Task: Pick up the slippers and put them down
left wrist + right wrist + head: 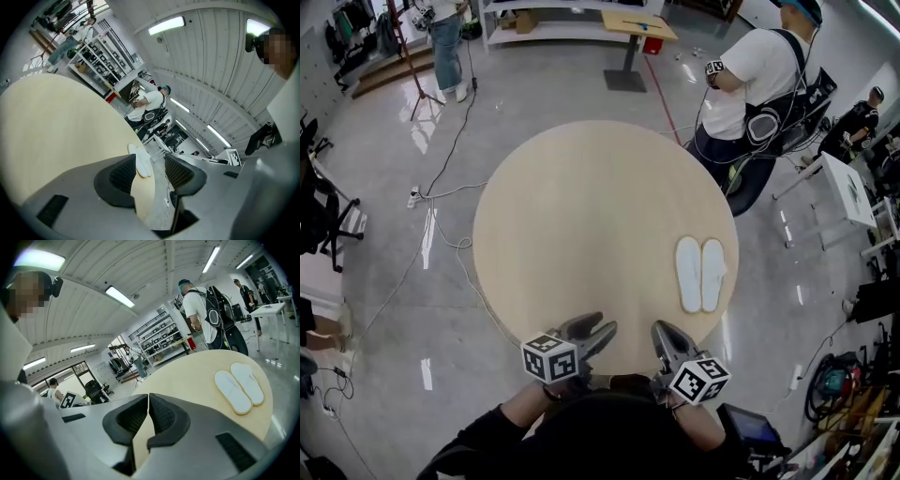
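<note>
Tabletop [581,216]: round, pale wood, bare except for one pair of slippers.

Slippers [700,274], place: by the tabletop's right edge, a little nearer the person's side than the far side. They lie side by side and touch along their length, with toes pointing away from the person.

Slippers, progress: both rest flat on the wood and nothing holds them. Either the pick-up has not begun or the pair has already been put down; which of the two cannot be told. If the pick-up is yet to come, all of the task remains: reach to the right edge, grasp, lift, set down.

Slippers, look: white, thin and flat-soled, of matching shape, with a slightly darker rim round each sole. They are probably light and floppy, so a pinch at one edge seems likely to let them droop.

Left gripper [598,328]: over the near edge, well apart from the slippers, jaws spread with nothing between the pads.

Right gripper [664,333]: just beside it at the near edge, jaws pressed together tip to tip, pinching nothing.
</note>
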`<state>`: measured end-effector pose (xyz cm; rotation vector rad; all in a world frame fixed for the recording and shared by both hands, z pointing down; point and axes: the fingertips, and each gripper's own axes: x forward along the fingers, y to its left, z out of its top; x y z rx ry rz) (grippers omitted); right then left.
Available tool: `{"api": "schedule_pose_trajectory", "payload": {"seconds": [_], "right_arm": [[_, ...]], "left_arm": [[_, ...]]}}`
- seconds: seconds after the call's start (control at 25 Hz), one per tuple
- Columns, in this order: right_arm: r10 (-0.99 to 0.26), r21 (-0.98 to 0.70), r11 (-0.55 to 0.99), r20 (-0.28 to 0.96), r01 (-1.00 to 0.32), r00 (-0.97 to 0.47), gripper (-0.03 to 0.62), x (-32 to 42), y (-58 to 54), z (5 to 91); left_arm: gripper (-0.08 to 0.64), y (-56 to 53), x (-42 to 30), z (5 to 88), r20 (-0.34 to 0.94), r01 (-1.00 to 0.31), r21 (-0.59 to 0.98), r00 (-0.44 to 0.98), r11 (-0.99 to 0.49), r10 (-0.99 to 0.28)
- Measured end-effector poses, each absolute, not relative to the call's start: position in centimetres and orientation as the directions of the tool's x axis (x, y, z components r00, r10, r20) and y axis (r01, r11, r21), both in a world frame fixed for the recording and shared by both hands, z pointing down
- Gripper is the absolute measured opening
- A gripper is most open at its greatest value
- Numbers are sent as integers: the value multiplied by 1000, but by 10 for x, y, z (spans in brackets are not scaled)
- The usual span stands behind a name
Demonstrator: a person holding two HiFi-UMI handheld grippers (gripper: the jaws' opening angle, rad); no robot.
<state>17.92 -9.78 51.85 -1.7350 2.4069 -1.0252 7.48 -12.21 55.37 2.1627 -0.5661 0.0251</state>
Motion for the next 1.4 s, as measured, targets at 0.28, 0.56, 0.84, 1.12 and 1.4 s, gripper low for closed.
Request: {"api": "schedule_pose_trajectory", "payload": {"seconds": [0.28, 0.56, 0.84, 1.12, 1.4], "right_arm": [[-826, -475, 312, 293, -823, -482, 23, 134, -112, 497], [-824, -463, 388, 213, -797, -525, 21, 149, -93, 468], [-821, -414, 448, 161, -792, -548, 20, 170, -74, 453], [-820, -343, 484, 145, -805, -554, 20, 194, -55, 444], [-836, -343, 456, 151, -821, -527, 20, 236, -36, 450]], "left_arm": [[209, -120, 30, 520, 201, -485, 682, 844, -547, -498], [209, -101, 34, 473, 192, -573, 554, 794, -604, -577], [209, -78, 66, 467, 203, -587, 533, 788, -609, -582], [209, -60, 100, 467, 217, -587, 509, 795, -630, -566], [209, -47, 143, 472, 235, -570, 510, 813, -645, -533]]}}
